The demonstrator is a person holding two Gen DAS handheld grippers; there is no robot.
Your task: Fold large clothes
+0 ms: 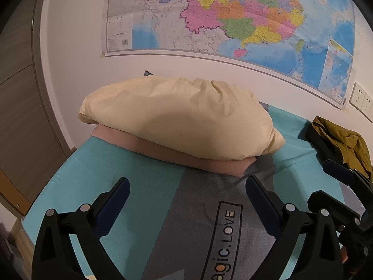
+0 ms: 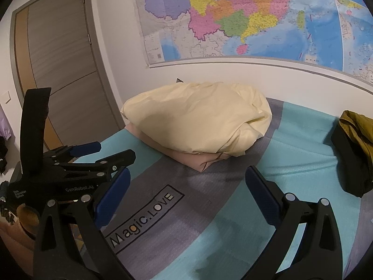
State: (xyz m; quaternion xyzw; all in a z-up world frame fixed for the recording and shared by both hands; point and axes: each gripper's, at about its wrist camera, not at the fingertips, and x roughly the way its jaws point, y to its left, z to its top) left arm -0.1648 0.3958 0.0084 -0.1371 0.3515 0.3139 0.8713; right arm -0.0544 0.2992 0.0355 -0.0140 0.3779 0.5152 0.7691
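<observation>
You are in a bedroom of a home. Under you lies a bed with a teal and grey sheet [image 2: 291, 163] printed "Magic.LOVE", and a plump cream pillow [image 2: 198, 123] resting on a folded pink cloth [image 2: 186, 158] at its head. A large colourful paper wall map [image 2: 244, 16] hangs on the white wall above, a grey wooden door [image 2: 60, 58] stands to the left, and white wall sockets [image 1: 361, 100] sit by the map's corner.
</observation>
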